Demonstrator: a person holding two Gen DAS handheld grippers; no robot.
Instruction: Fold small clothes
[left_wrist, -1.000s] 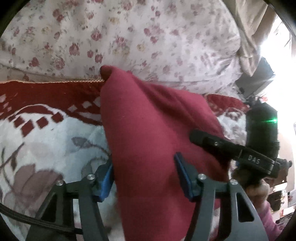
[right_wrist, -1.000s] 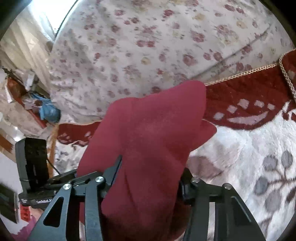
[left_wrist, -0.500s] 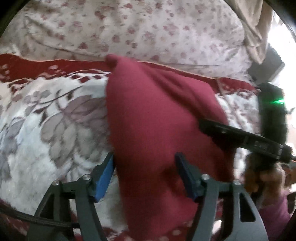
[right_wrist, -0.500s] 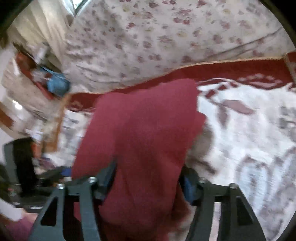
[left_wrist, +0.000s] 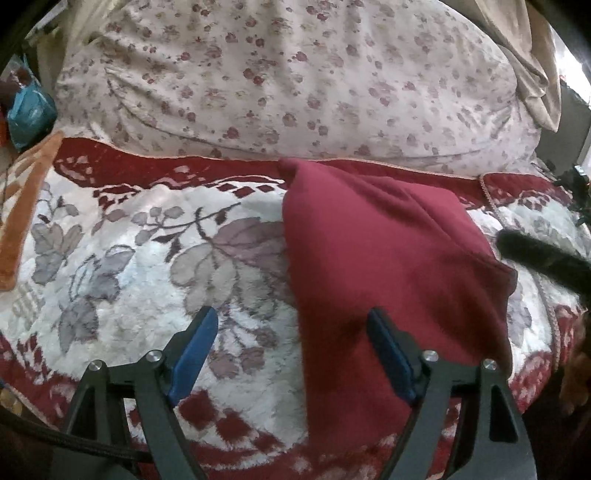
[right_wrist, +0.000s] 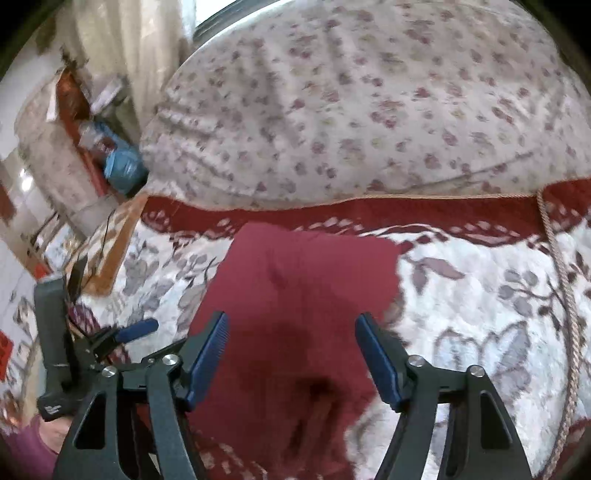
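While both wrist cams look down at a bed, the biggest thing in view is a pale floral duvet (left_wrist: 295, 81) bulging across the back. Below it lies a plush blanket (left_wrist: 122, 266), white w/ grey leaf print and a dark red border, covering the rest of the surface; a cord trim (right_wrist: 561, 273) runs along its right part in the right cam.

On the blanket rests the task item: a dark red garment (left_wrist: 376, 266), folded over into a rough wedge, far corner touching the red border just below the duvet.

Left gripper (left_wrist: 291, 354): jaws spreading wider, blue pads not pressing cloth; left pad over bare blanket, right pad over the garment, whose near left edge lies between them. Right gripper (right_wrist: 291, 354): jaws apart, garment's near end lying between the pads w/o being squeezed. From the left cam, a blurred black bar, probably part of the right gripper, pokes in at the right edge.

Containers: can't make out any for sure. At the far left, beside the bed, sits a teal bundle (right_wrist: 122, 166) amid blurred clutter; contents unreadable.
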